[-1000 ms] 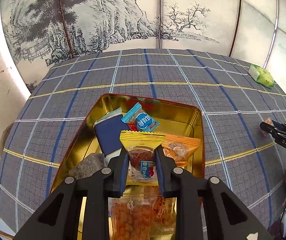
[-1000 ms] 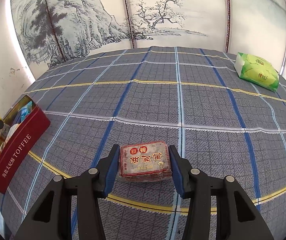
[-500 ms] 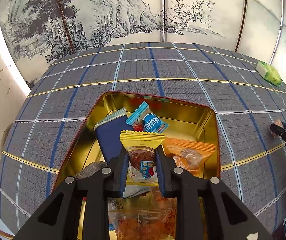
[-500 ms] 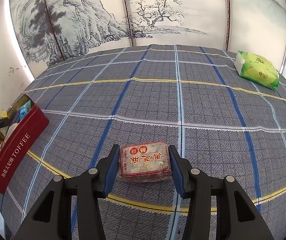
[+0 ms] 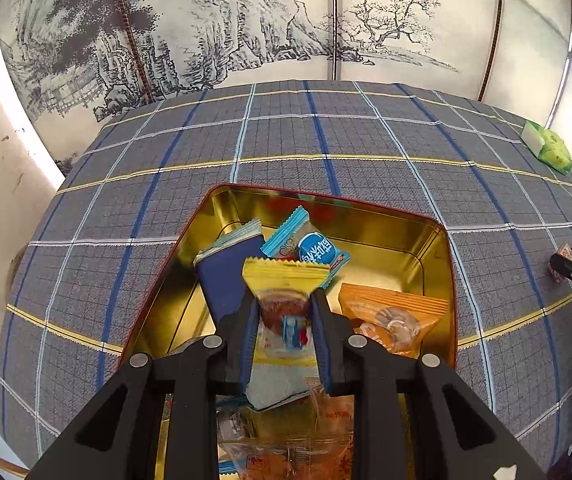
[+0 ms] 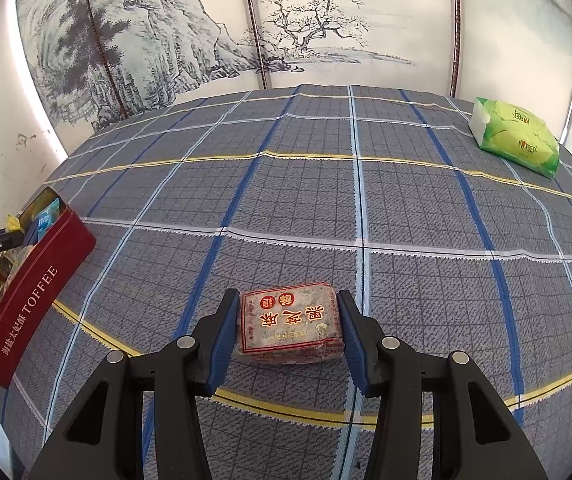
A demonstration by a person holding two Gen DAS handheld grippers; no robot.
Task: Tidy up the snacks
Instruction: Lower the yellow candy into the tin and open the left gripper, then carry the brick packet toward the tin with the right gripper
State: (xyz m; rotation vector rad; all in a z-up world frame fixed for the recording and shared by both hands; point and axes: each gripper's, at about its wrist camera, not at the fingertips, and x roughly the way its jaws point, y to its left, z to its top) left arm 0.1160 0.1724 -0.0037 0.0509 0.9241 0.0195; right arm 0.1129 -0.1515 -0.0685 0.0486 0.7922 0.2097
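Note:
My left gripper (image 5: 283, 316) is shut on a yellow-edged snack packet (image 5: 284, 280) and holds it above the open gold-lined tin (image 5: 366, 216). In the tin lie a dark blue packet (image 5: 221, 280), a light blue candy (image 5: 310, 246), an orange packet (image 5: 390, 316) and several others. My right gripper (image 6: 289, 320) is open with its fingers on either side of a brick-shaped snack pack with red print (image 6: 290, 326), which lies on the checked cloth. The tin's red side reads TOFFEE in the right wrist view (image 6: 33, 292).
A green tissue pack (image 6: 514, 140) lies at the table's far right, also in the left wrist view (image 5: 548, 148). The checked tablecloth (image 6: 326, 208) covers the table. A painted screen stands behind. The left table edge is just beyond the tin.
The left gripper has moved forward over the tin with the yellow packet in it. The right gripper stays around the brick pack, barely moved.

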